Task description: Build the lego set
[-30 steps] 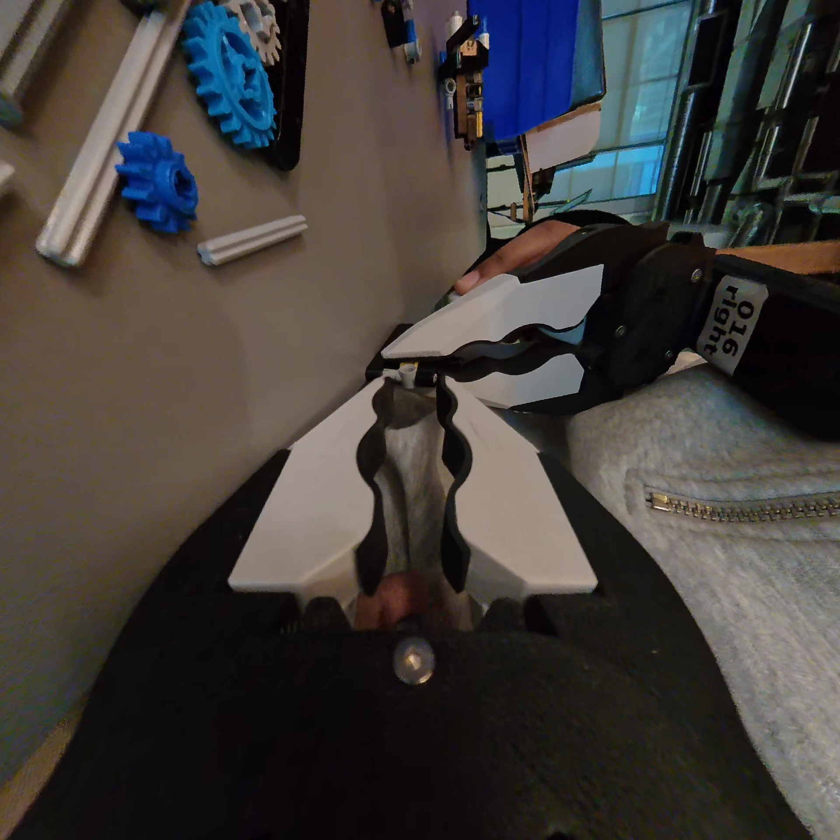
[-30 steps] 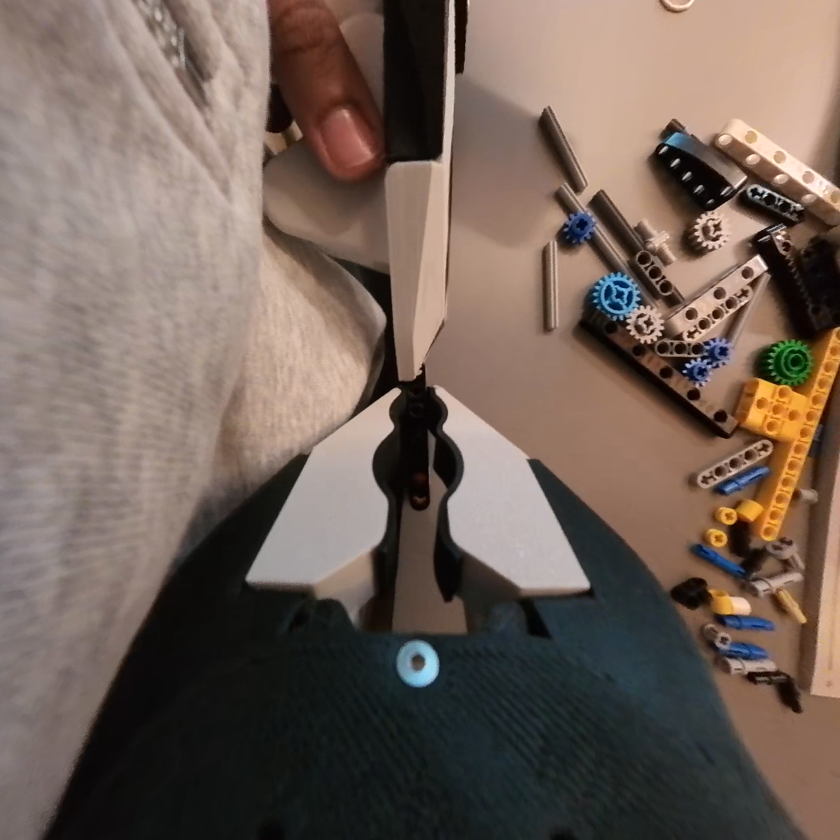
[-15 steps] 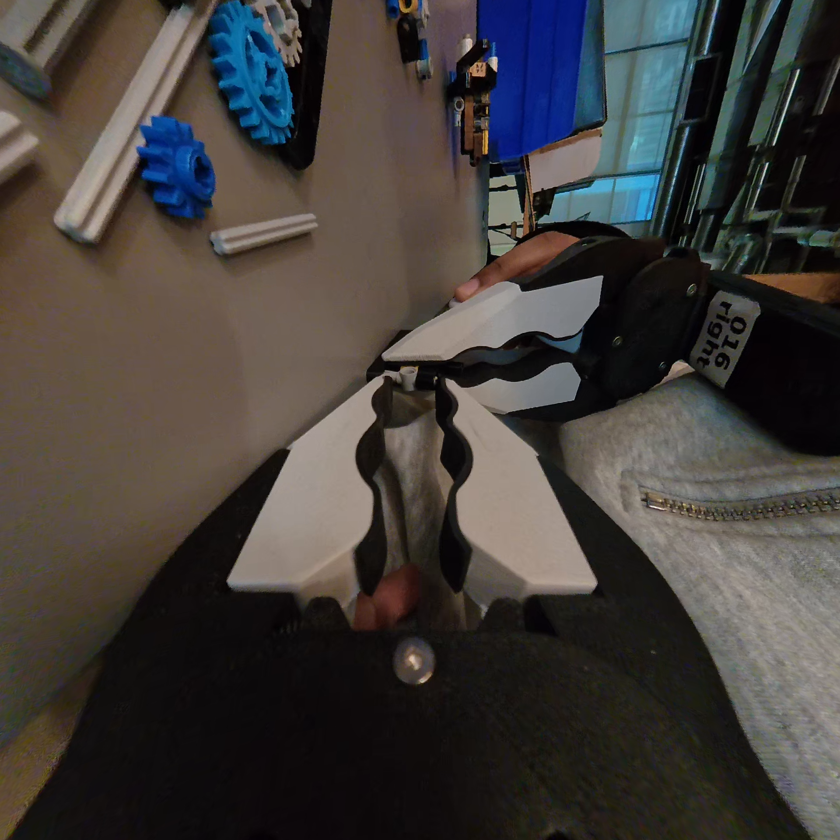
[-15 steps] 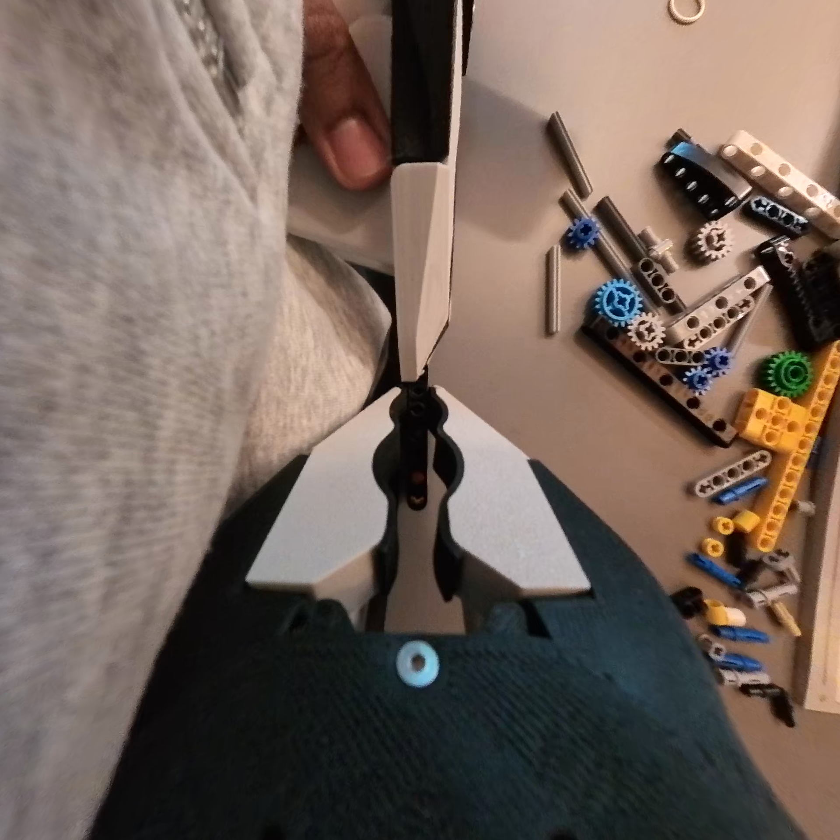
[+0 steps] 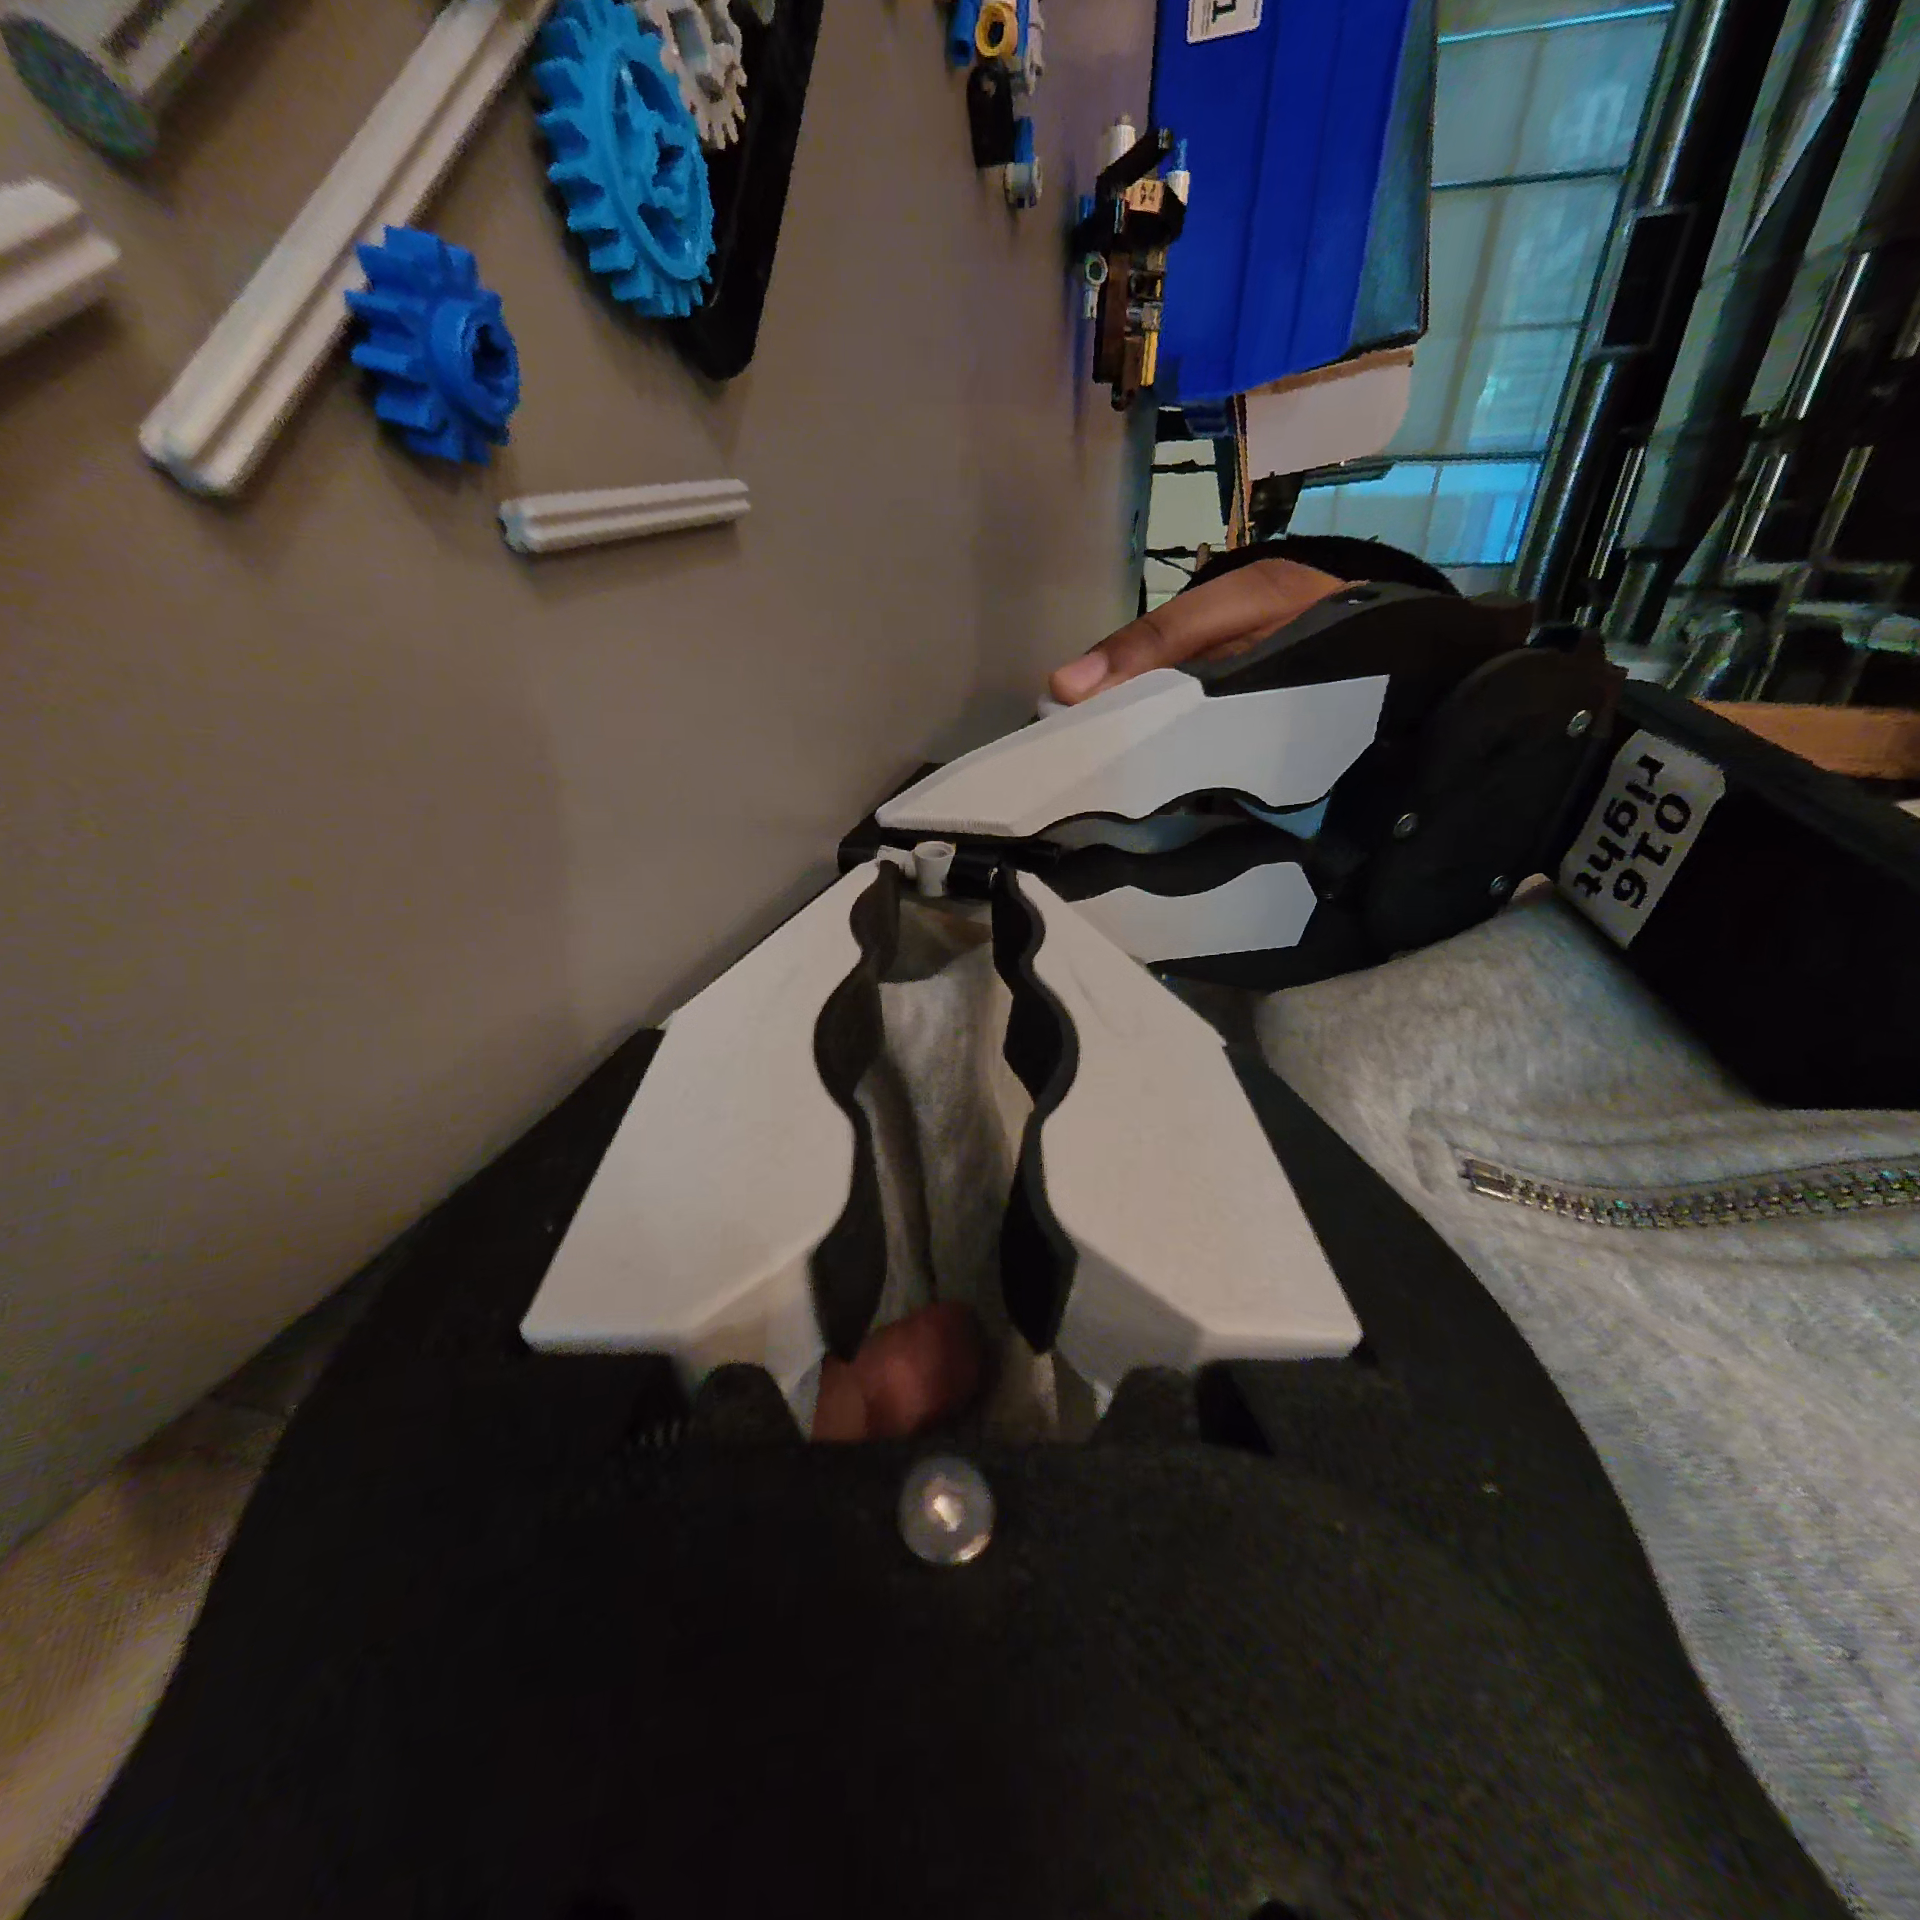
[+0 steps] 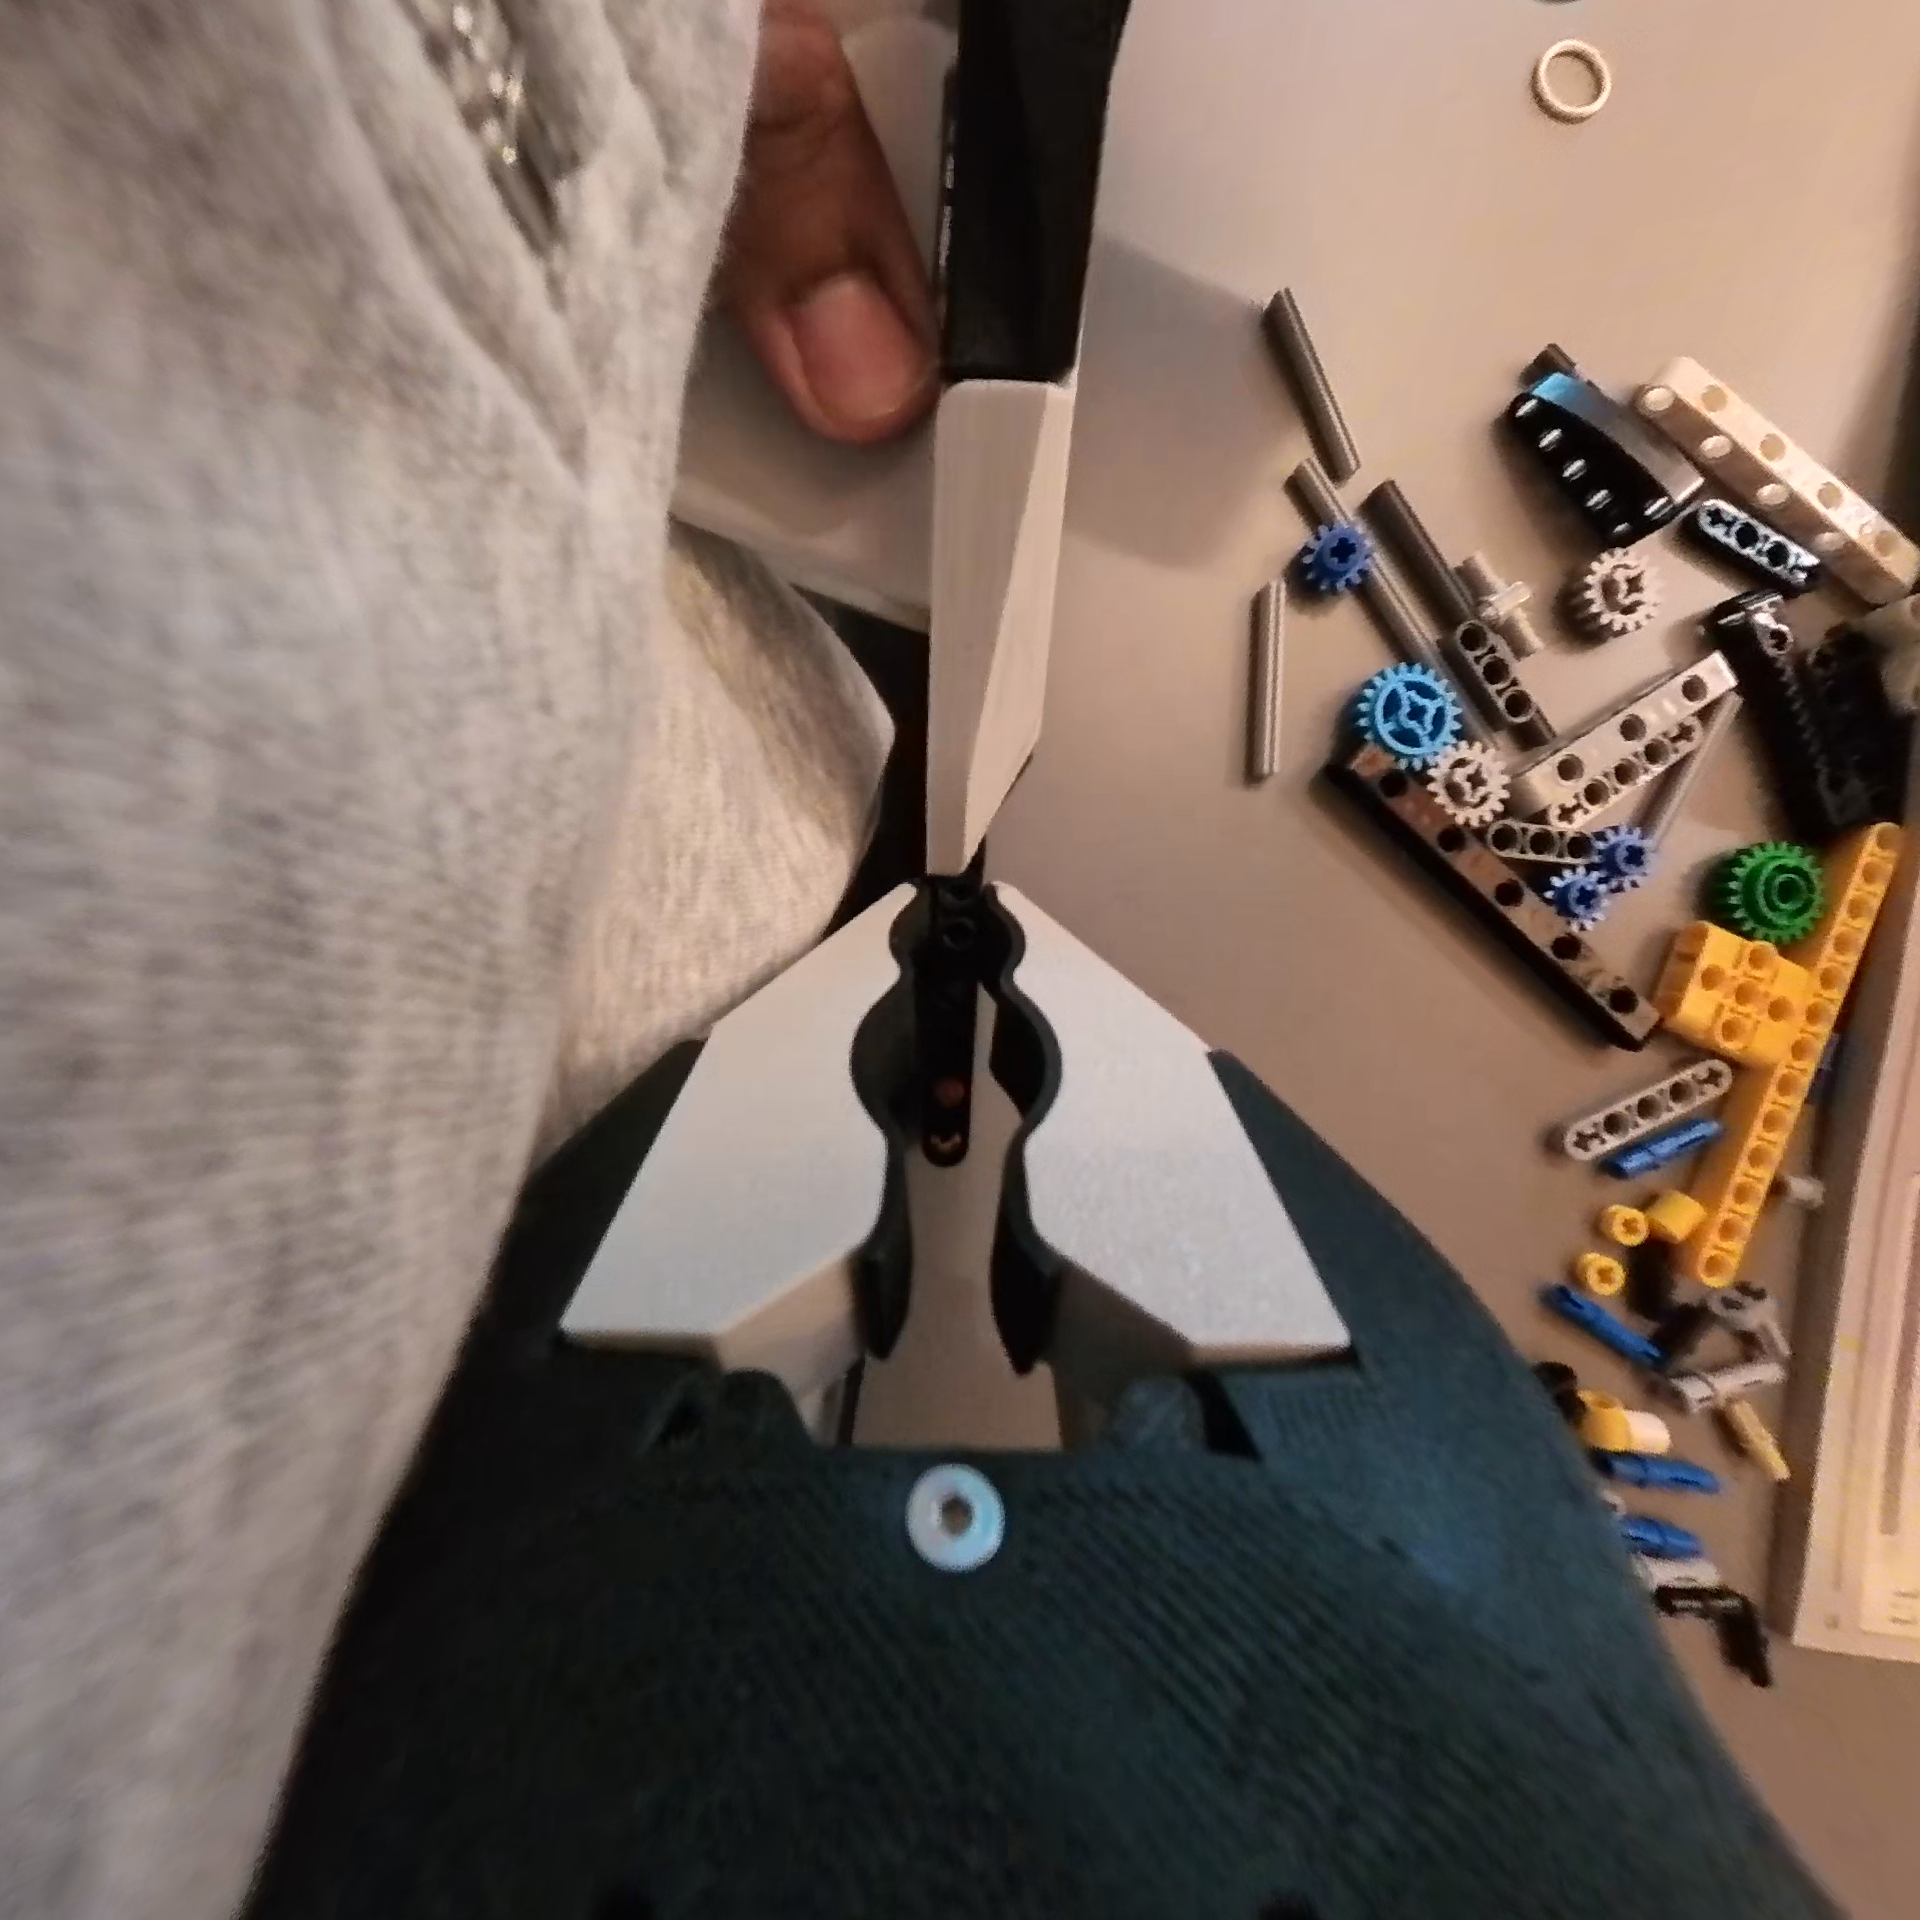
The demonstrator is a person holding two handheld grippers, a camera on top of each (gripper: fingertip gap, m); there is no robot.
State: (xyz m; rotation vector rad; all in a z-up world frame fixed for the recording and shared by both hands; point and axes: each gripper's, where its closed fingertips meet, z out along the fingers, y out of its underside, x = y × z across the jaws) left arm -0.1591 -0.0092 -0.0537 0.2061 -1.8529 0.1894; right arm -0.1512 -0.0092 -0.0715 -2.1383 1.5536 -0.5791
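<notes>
My right gripper [image 6: 956,894] is shut on a thin black beam [image 6: 951,997] with holes, held on edge above the table. My left gripper [image 5: 940,894] meets it tip to tip at a right angle. It is shut on a small grey pin [image 5: 930,868], which touches the end of the black beam [image 5: 977,862]. In the right wrist view the left gripper [image 6: 961,852] comes down from the top, seen edge-on, with a thumb beside it. Both grippers are held close to a person's grey sweatshirt [image 6: 312,727].
Loose parts lie on the tan table [image 6: 1351,156] to the right: a long black beam [image 6: 1486,904], yellow beams [image 6: 1766,1049], a green gear [image 6: 1766,888], blue gears [image 6: 1408,712], grey axles [image 6: 1262,675] and small pins. A booklet [image 6: 1870,1403] lies at the right edge. My two grippers' fingertips are within a few centimetres of each other. Both grippers' tips are roughly 15 cm from the green gear [image 6: 1766,888].
Both grippers stay joined at the beam and pin. The pair has shifted slightly over the table, so the loose parts sit a little differently in both views.
</notes>
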